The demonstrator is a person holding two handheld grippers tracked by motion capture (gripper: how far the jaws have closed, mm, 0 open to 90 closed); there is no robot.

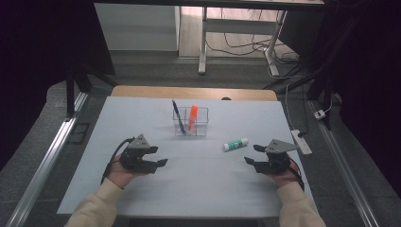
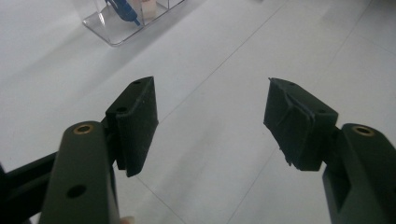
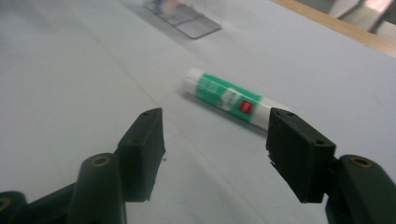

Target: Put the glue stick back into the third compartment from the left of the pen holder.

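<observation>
**Glue stick pickup: approach stage**

Right tool [image 3: 212, 140] hangs just above the white surface [image 1: 142, 189], jaws spread, nothing btwn them. Glue stick [image 3: 229, 97] lies flat on its side just ahead of the jaws, pads not touching it; in the high view it sits [image 1: 235, 144] near the clear organizer [image 1: 190, 127], to its right. Left tool [image 2: 210, 123] is also released and empty, parked well apart from the stick. A blue pen [image 1: 177, 115] and orange marker [image 1: 192, 117] stand in the organizer.

Looks like the reach step, grasp not yet made. Next move prob calls for: nudge the right tool fwd, straddle the barrel across its width, then clench.
</observation>
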